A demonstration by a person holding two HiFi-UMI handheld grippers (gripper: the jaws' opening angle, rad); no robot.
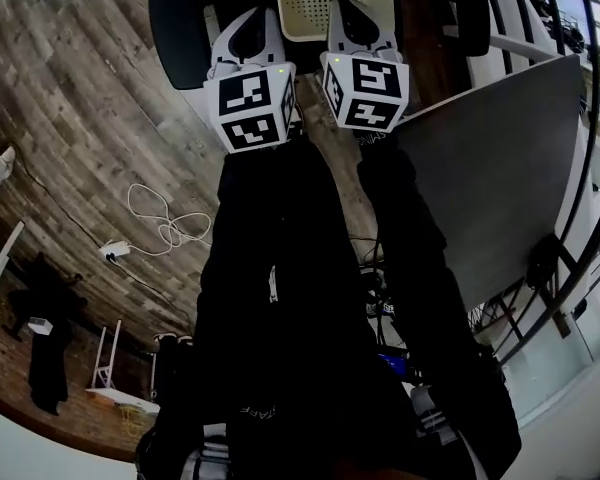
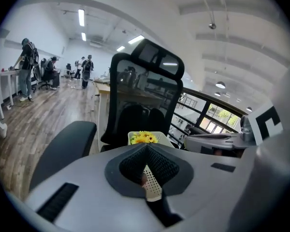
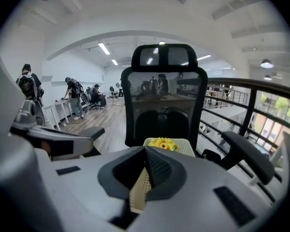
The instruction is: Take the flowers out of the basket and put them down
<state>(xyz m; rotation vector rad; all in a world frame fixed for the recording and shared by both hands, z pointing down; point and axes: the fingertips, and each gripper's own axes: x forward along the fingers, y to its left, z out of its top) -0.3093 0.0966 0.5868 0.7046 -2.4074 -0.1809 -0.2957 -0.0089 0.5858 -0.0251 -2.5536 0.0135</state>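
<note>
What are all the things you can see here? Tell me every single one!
chair: one, black, straight ahead of both grippers
basket: one, cream with little holes, on the chair seat
flowers: one bunch, yellow, in the basket
table top: one, grey, to the right in the head view
floor: wooden, brown, all around
cable: one, white, coiled on the floor
railing: one, dark, along the right
people: several, dark clothes, far back by desks
left gripper: one, pale grey, jaws together, pointing at the basket
right gripper: one, pale grey, jaws together, pointing at the basket
sleeves: two, black, behind the grippers
</note>
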